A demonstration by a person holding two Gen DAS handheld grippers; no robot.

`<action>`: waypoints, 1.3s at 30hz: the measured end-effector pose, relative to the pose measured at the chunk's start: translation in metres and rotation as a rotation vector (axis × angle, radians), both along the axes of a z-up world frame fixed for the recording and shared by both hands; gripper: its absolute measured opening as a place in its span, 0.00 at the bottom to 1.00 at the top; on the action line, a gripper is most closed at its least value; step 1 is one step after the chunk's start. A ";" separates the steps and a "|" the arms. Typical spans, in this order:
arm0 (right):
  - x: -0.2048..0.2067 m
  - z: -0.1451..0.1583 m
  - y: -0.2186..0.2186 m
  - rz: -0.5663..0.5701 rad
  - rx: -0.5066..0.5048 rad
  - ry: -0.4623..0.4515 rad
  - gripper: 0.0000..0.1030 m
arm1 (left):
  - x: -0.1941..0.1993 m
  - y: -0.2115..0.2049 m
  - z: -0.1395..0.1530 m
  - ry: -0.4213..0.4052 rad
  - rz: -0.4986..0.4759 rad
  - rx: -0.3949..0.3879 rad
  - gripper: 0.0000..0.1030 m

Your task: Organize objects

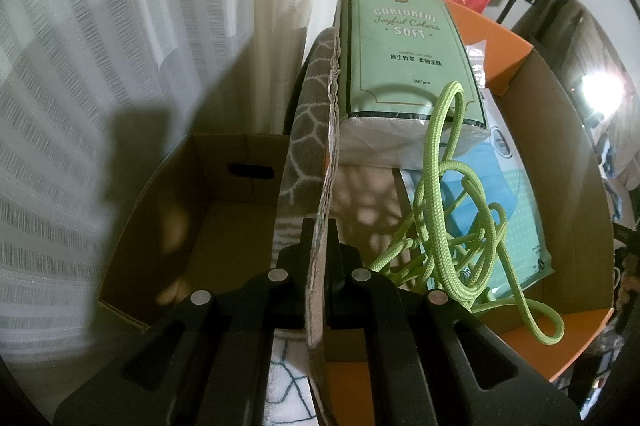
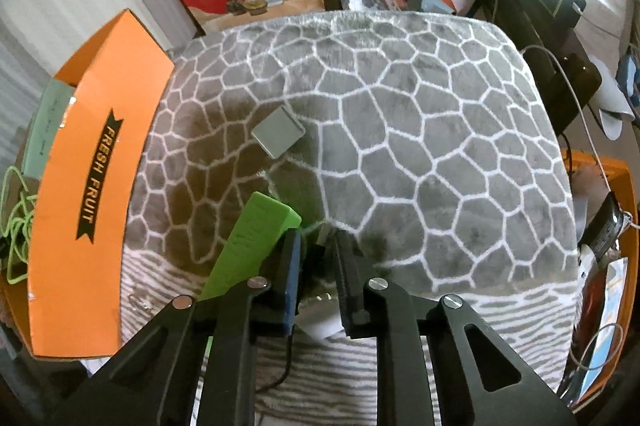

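Left wrist view puts the left hand-held gripper (image 1: pixel 318 258) clamped tight on the torn cardboard wall (image 1: pixel 327 162) of the orange fruit box (image 1: pixel 516 38), holding that side steady. Past the wall, inside the box, a green pack of tissues (image 1: pixel 404 50) stands at the far end, a lime-green cord (image 1: pixel 448 210) lies in a loose tangle over a pale blue packet (image 1: pixel 516 226), and one loop spills over the near rim. So a fair share looks already stowed. Left of the wall sits a plain brown carton (image 1: pixel 208 210), which appears bare inside.

Right wrist view has the right hand-held gripper (image 2: pixel 318 250) low over the grey pebble-patterned plush mat (image 2: pixel 400 114), its jaws drawn nearly together around something small and dark (too shadowed to name, and I cannot tell whether the pads press on it). Just beside its left finger lies a bright green wedge-shaped block (image 2: pixel 252 246); further up the mat rests a small grey square block (image 2: pixel 278 132). Both are still outside the box, whose flap (image 2: pixel 92 178) borders the mat's left edge, so at least these pieces seem left to put away.
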State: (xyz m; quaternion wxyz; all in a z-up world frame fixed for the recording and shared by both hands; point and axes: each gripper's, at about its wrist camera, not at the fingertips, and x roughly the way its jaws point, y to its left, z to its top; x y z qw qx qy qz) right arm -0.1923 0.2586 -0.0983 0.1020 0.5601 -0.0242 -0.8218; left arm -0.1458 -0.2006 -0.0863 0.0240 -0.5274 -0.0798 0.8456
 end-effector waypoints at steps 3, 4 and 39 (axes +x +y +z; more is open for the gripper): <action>0.001 0.000 0.000 -0.003 0.002 0.014 0.09 | 0.000 0.000 0.000 0.000 0.000 0.000 0.03; 0.001 0.000 0.001 -0.007 -0.006 0.016 0.08 | 0.000 -0.001 0.000 0.000 -0.001 0.000 0.03; 0.032 0.188 -0.097 0.231 -0.131 0.333 0.05 | 0.000 -0.001 -0.001 0.000 -0.009 -0.003 0.03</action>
